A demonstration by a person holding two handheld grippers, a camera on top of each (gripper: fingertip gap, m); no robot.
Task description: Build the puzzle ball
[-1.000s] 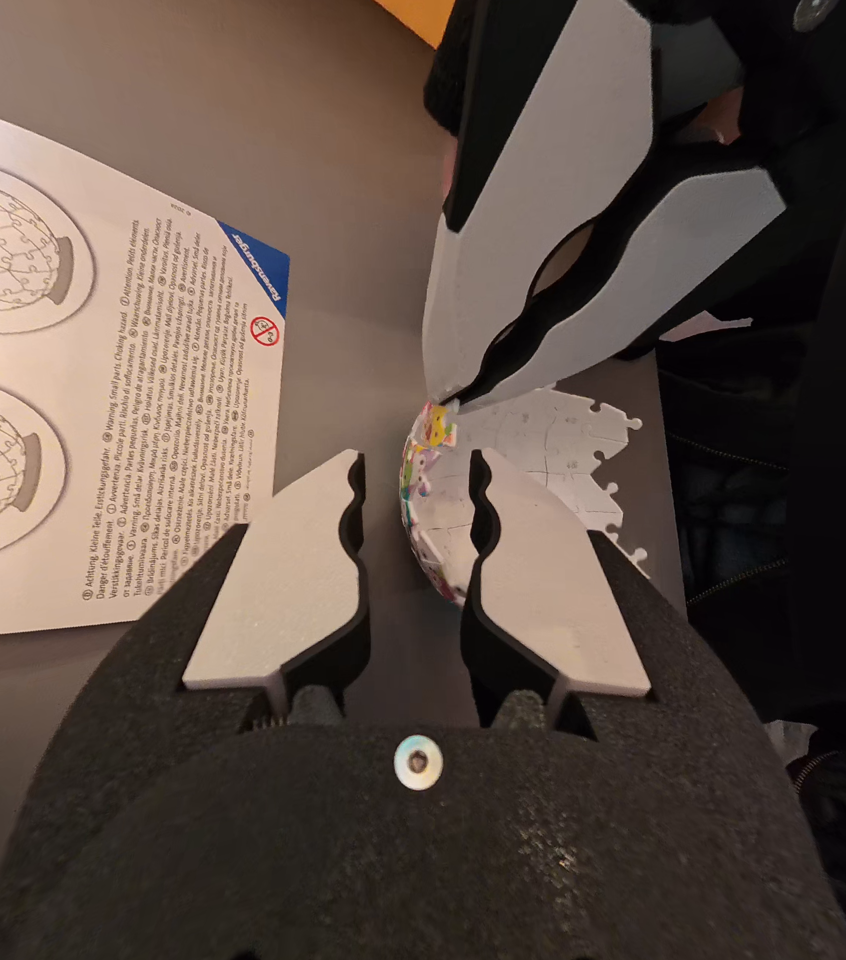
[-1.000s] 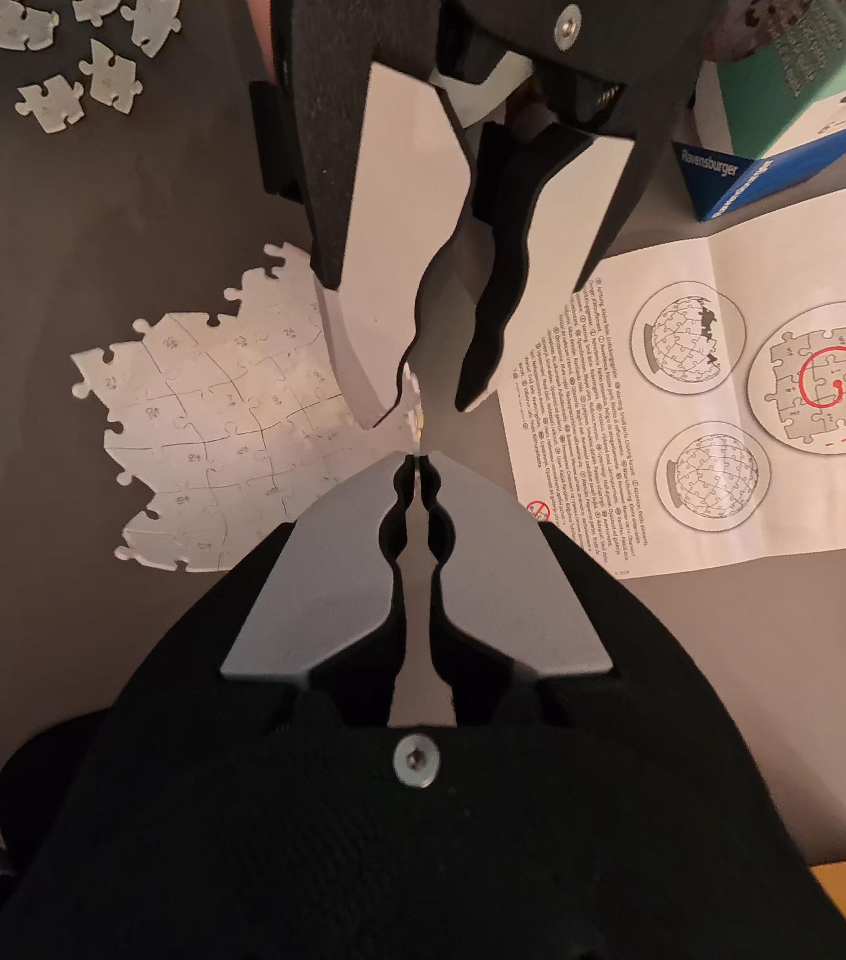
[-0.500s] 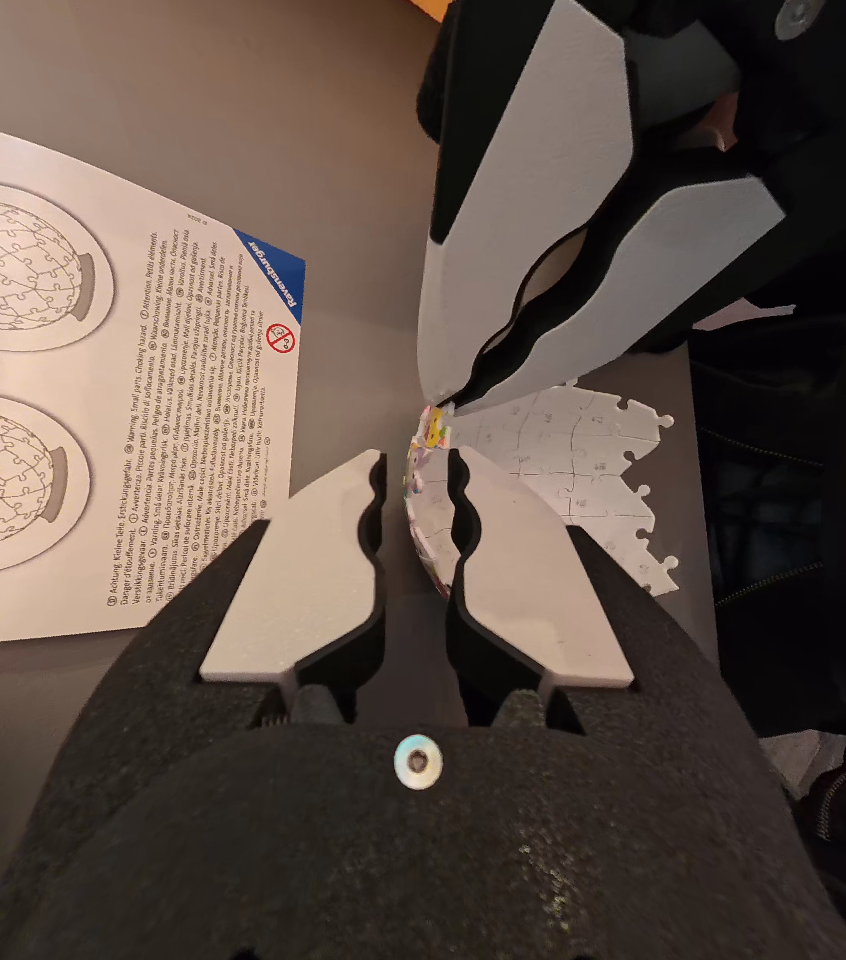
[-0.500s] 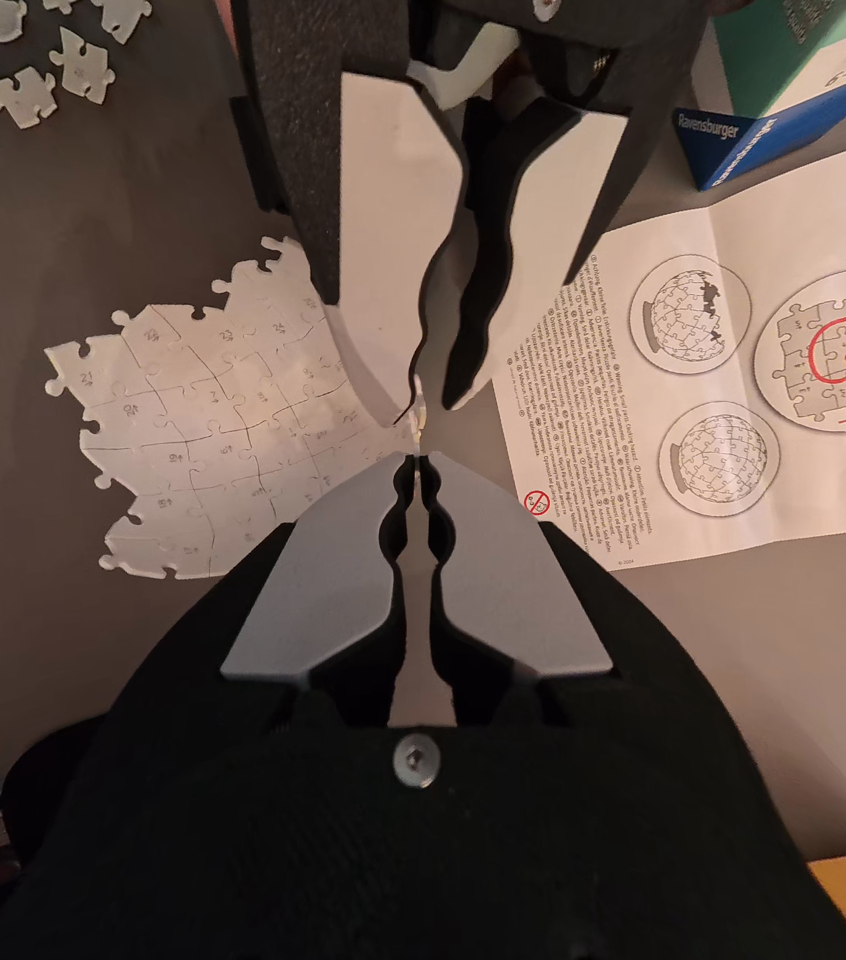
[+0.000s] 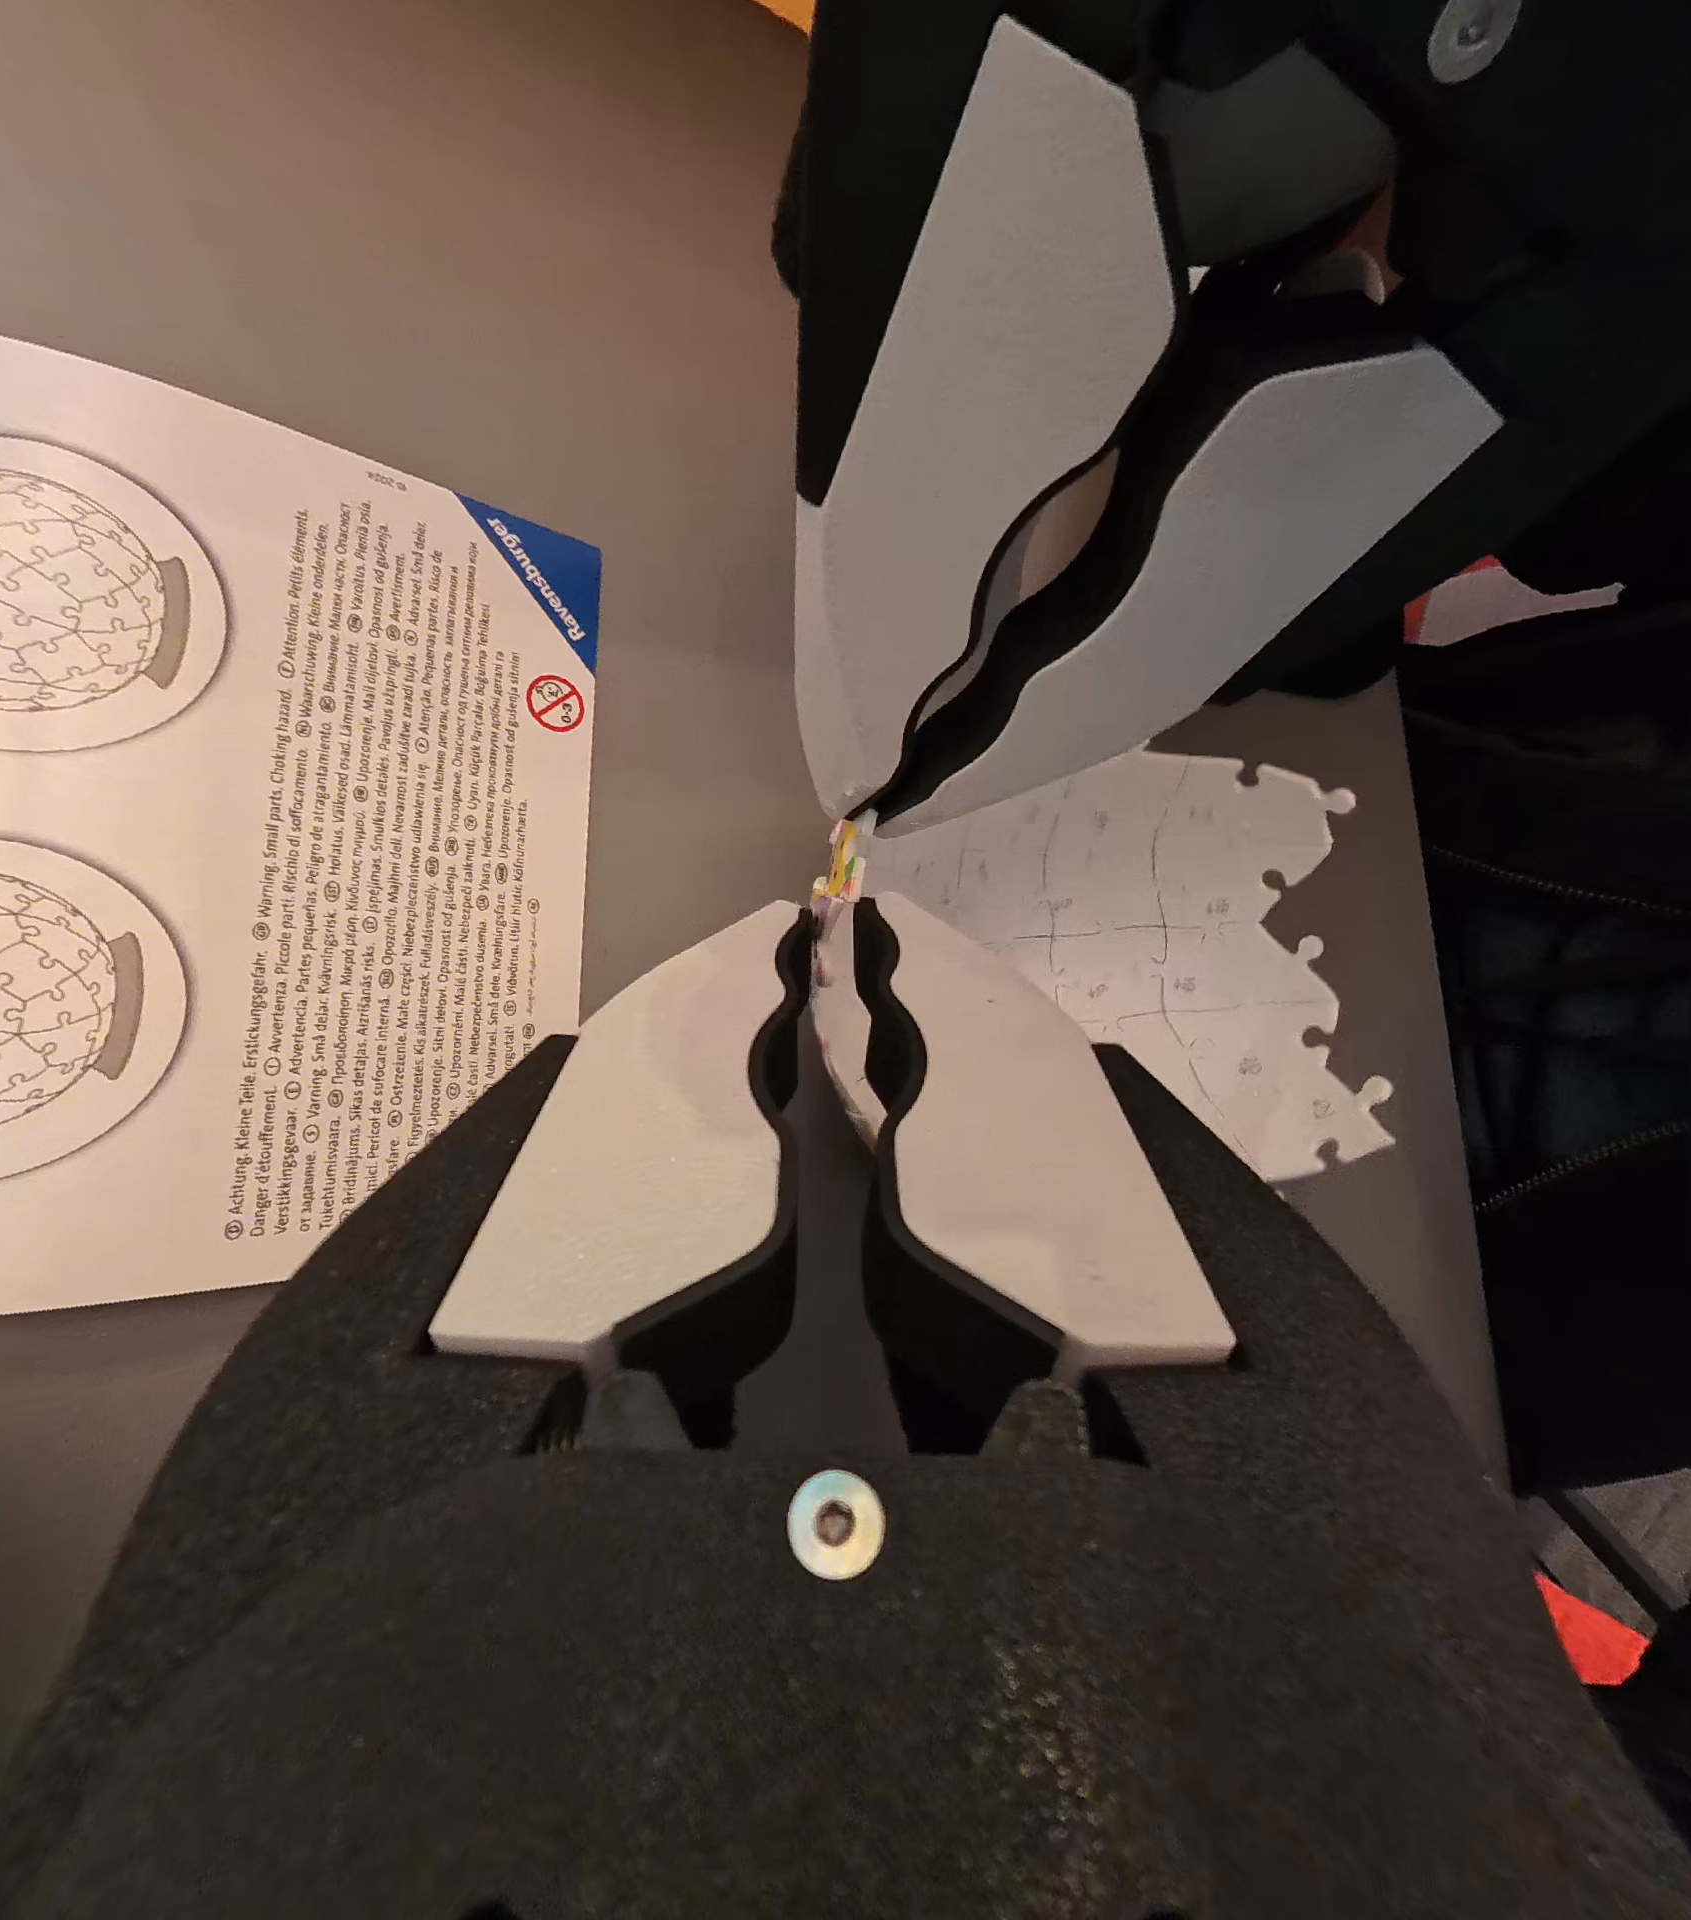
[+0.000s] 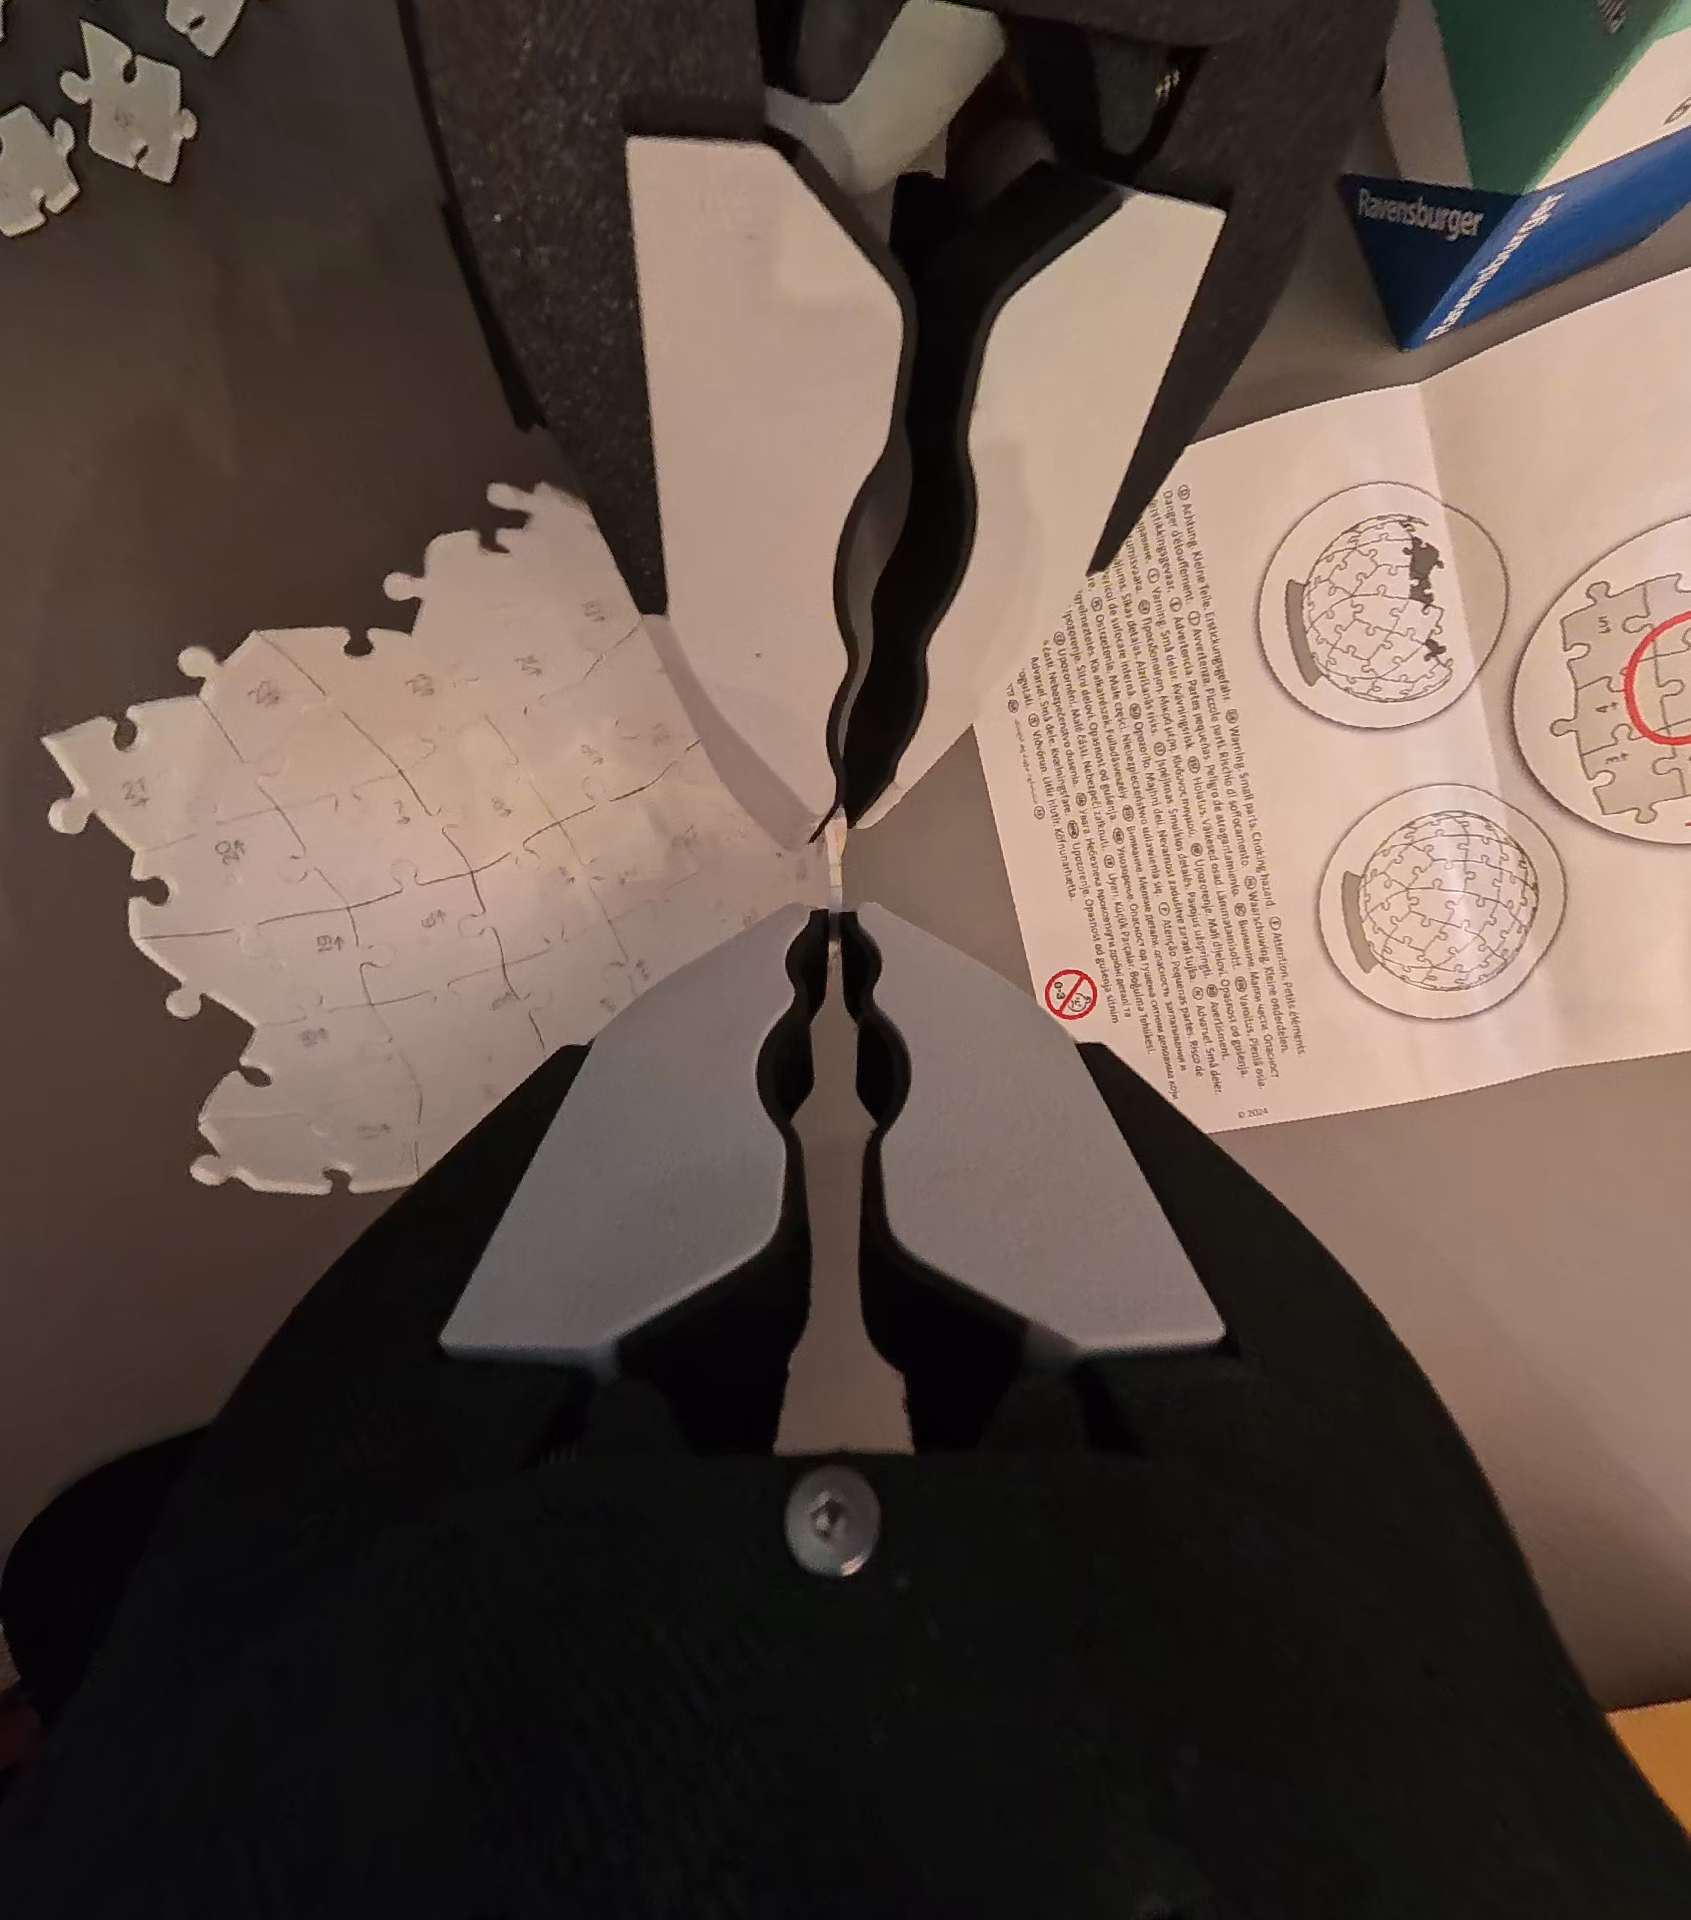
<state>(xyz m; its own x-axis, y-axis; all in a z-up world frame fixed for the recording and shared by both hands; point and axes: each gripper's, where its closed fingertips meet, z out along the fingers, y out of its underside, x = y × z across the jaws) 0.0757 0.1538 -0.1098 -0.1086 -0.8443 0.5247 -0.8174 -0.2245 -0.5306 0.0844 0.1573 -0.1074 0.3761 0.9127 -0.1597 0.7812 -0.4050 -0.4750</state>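
The partly built puzzle ball is a curved white shell of joined pieces, seen from its numbered inner side, in the left wrist view and the right wrist view. It stands on edge above the grey table. My left gripper is shut on the shell's rim. My right gripper is shut on a colourful puzzle piece at the same rim, just above the left gripper's hold. The two grippers face each other, tips almost touching: the right gripper shows in the left view, the left gripper in the right view.
A white instruction sheet lies flat beside the shell. A blue and green puzzle box stands behind it. Loose white pieces lie at the far left. The table edge runs close to the shell, with dark clothing beyond. Both grippers' tips are close together, under 4 cm apart.
My left gripper has closed from open onto the shell's rim. My right gripper stayed shut on the piece. Both views have drawn closer to the shell.
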